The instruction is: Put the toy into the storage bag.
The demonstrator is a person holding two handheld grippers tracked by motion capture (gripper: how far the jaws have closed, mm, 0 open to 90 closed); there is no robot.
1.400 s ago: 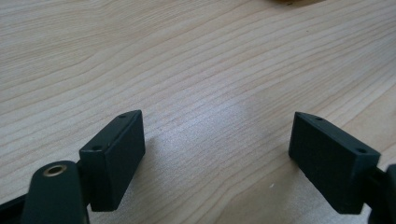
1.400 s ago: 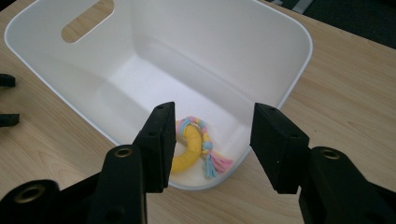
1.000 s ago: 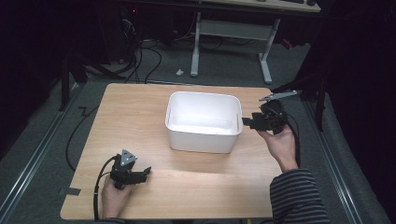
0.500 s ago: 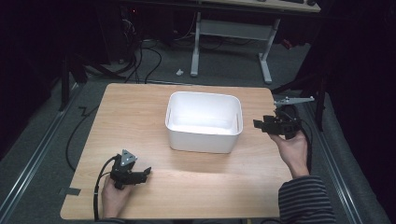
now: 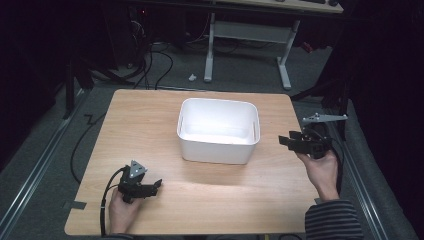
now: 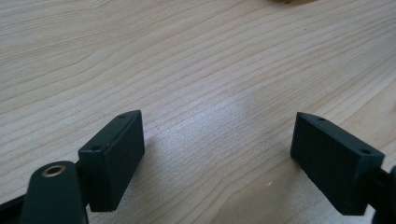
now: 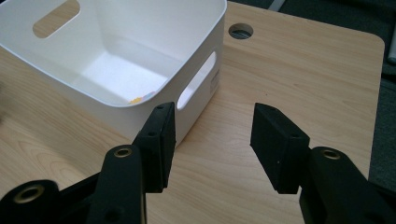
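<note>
At the near left of the wooden table (image 5: 150,125), the left claw (image 5: 156,185) rests low in a hand (image 5: 120,210), jaws spread wide over bare woodgrain and holding nothing, just where it sat a second ago. The right claw (image 5: 284,141), held in the right hand (image 5: 322,170) above a striped sleeve (image 5: 332,222), has drawn back from the tub's right wall toward the table's right edge over the past second; it now hangs apart from the tub, jaws parted and empty, pointing left at it.

The white plastic tub (image 5: 218,150) stands upright and mouth-up at the middle of the table, its long axis running left to right, with slot handles in its short walls. In the right gripper view a small yellowish scrap (image 7: 136,99) lies on its floor; what it is cannot be told.

A round cable hole (image 7: 241,31) pierces the table's far corner. Beyond, grey carpet (image 5: 240,80), loose black cables (image 5: 150,65) and the white legs of another desk (image 5: 247,50) fade into a dark room.
</note>
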